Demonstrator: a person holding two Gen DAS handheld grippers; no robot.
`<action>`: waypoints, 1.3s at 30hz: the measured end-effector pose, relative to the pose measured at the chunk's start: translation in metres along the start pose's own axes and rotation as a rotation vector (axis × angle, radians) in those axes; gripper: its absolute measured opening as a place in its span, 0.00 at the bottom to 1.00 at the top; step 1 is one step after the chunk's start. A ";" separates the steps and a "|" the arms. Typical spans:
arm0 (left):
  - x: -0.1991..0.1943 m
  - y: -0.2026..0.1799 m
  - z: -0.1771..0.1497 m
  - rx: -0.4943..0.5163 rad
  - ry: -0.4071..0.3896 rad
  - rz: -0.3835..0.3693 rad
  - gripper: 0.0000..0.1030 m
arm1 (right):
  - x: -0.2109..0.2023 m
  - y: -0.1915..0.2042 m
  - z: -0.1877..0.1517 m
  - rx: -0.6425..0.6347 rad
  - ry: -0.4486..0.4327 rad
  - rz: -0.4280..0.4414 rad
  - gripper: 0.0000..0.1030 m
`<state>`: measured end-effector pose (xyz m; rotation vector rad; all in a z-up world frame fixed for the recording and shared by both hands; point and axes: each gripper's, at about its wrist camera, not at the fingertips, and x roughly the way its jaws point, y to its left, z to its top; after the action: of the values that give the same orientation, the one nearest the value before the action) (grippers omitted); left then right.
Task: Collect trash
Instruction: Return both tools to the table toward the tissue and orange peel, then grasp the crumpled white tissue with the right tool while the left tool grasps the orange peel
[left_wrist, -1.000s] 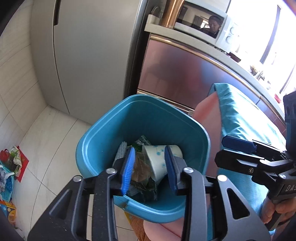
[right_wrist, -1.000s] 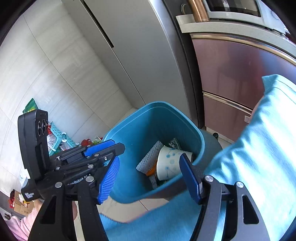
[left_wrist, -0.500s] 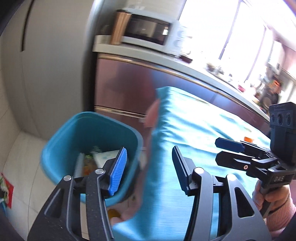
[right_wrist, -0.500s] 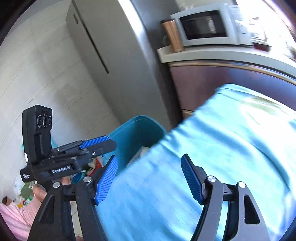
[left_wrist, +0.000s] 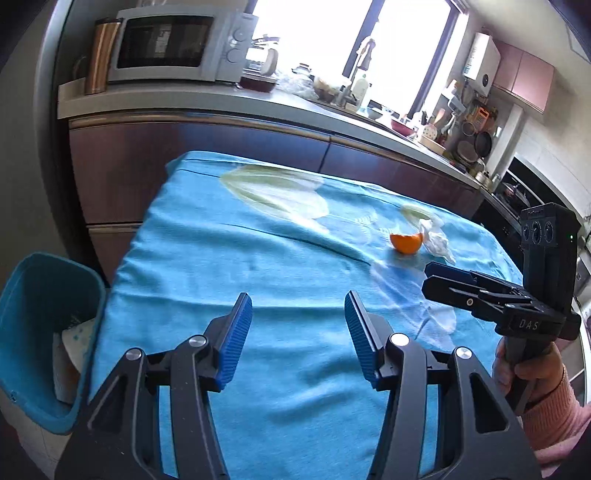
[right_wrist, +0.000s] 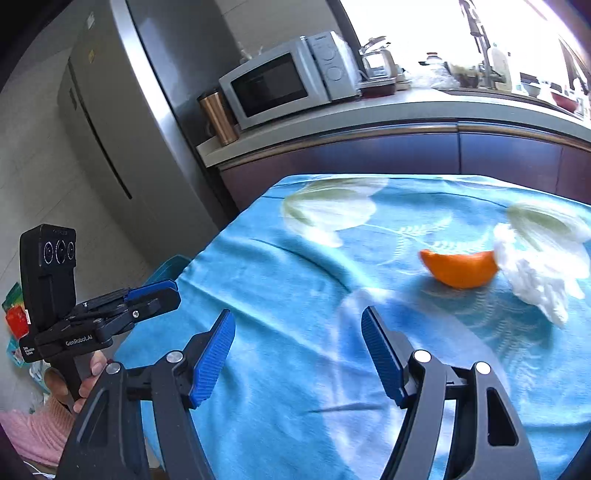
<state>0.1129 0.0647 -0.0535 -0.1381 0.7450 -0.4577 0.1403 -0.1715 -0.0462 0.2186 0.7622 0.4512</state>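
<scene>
A piece of orange peel (left_wrist: 406, 243) (right_wrist: 460, 267) lies on the blue-clothed table (left_wrist: 258, 258), with a crumpled white tissue (left_wrist: 437, 240) (right_wrist: 532, 280) touching its right side. My left gripper (left_wrist: 298, 306) hovers open over the near part of the cloth with nothing between its blue pads. My right gripper (right_wrist: 297, 321) is open too and holds nothing; the peel sits ahead of it to the right. The blue trash bin (left_wrist: 40, 332) stands on the floor off the table's left end, with white paper rubbish showing inside.
Behind the table runs a counter with a microwave (left_wrist: 170, 44), a copper tumbler (right_wrist: 218, 118) and cluttered dishes by the window. A grey fridge (right_wrist: 122, 129) stands at the left. Coloured litter (right_wrist: 13, 314) lies on the floor. A hand in a pink sleeve (left_wrist: 546, 410) holds the right gripper.
Both grippers swung away from above the bin to over the table. The left jaws widened. The paper cup stays in the bin, which has slid to the left edge of view.
</scene>
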 end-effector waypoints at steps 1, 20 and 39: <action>0.008 -0.009 0.002 0.016 0.009 -0.011 0.50 | -0.005 -0.010 -0.001 0.013 -0.012 -0.017 0.67; 0.144 -0.113 0.053 0.119 0.191 -0.105 0.50 | -0.030 -0.133 0.017 0.119 -0.083 -0.272 0.67; 0.193 -0.144 0.067 0.141 0.245 -0.117 0.35 | -0.006 -0.152 0.021 0.122 -0.005 -0.250 0.51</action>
<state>0.2321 -0.1528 -0.0839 0.0074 0.9449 -0.6449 0.1985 -0.3091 -0.0808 0.2342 0.8016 0.1678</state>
